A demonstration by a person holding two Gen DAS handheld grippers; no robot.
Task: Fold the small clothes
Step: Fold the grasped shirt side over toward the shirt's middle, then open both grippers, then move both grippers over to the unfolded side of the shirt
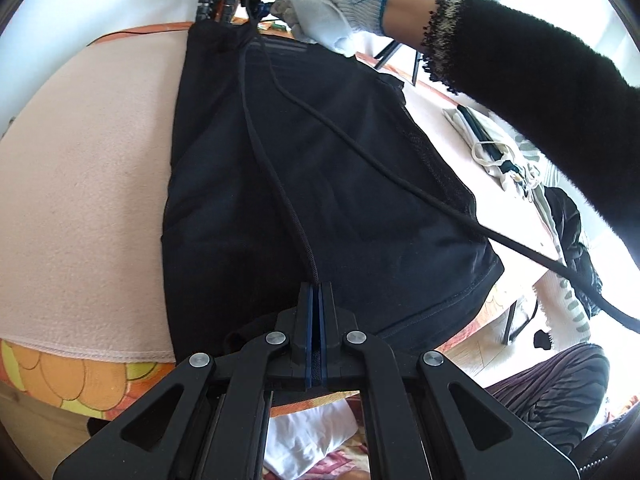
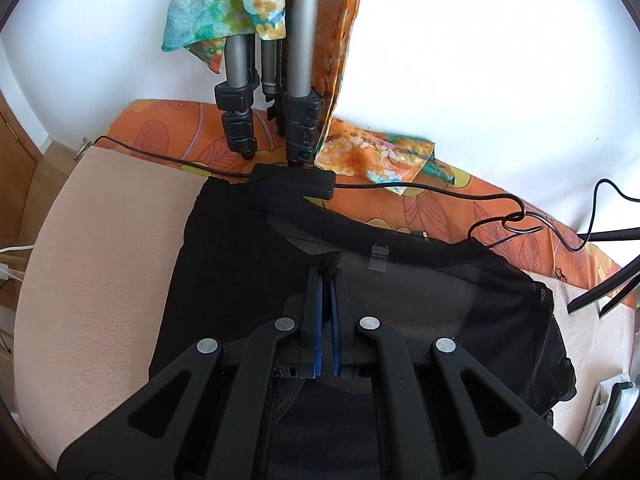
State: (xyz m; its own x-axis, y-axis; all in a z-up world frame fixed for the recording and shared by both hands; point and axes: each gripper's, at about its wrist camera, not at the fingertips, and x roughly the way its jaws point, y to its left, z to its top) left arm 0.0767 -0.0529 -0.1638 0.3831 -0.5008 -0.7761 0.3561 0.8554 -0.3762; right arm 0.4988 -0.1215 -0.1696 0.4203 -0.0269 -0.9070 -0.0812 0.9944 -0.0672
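A black garment lies spread on a pink felt mat. My left gripper is shut on its near edge, and a taut black fold line runs from its tips up towards a gloved hand at the far end. In the right wrist view the same black garment shows a waistband and a small grey tag. My right gripper is shut on a pinch of black fabric just below that waistband. The fabric under both grippers is hidden by their frames.
Tripod legs and a black adapter box with cables stand just beyond the garment on an orange flowered cover. A colourful scarf hangs there. White and striped clothes are piled to the right. A black sleeve crosses above.
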